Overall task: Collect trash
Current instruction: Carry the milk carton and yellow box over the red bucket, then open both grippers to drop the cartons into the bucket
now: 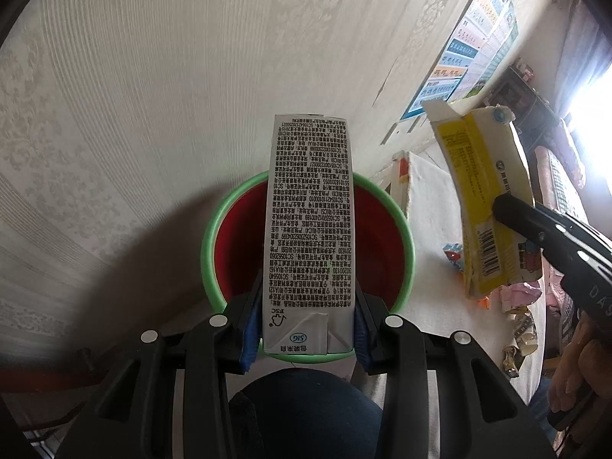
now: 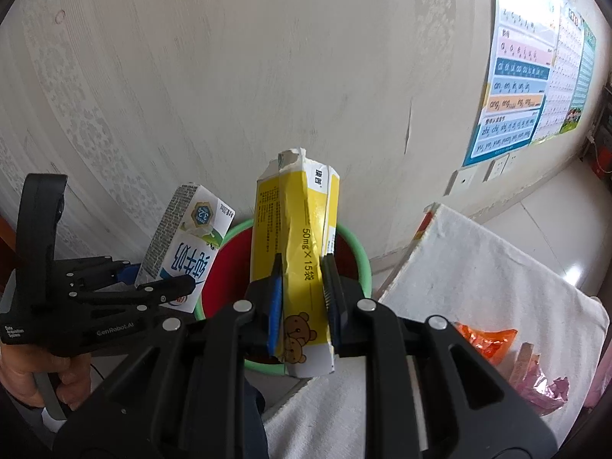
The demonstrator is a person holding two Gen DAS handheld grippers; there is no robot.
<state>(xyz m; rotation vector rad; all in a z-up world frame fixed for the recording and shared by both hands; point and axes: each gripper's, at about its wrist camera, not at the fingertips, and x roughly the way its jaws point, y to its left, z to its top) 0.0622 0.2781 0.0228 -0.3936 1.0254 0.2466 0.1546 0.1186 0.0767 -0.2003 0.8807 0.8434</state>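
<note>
My left gripper [image 1: 308, 317] is shut on a grey-white milk carton [image 1: 310, 229], held upright over a red bin with a green rim [image 1: 214, 229] that stands by the wall. The right wrist view shows that same carton [image 2: 183, 252] in the left gripper [image 2: 153, 279], left of the bin [image 2: 355, 252]. My right gripper [image 2: 304, 290] is shut on a torn yellow medicine box [image 2: 302, 237], which hangs above the bin's right side. In the left wrist view the yellow box [image 1: 485, 206] sits right of the bin, pinched by a black finger [image 1: 512, 214].
A white cloth-covered surface [image 2: 478, 267] lies right of the bin, with an orange wrapper [image 2: 485, 338], a pink wrapper [image 2: 543, 386] and other scraps [image 1: 520, 336]. Patterned wallpaper rises behind; posters [image 2: 520, 88] hang at the right. A dark-trousered knee [image 1: 306, 413] sits below the left gripper.
</note>
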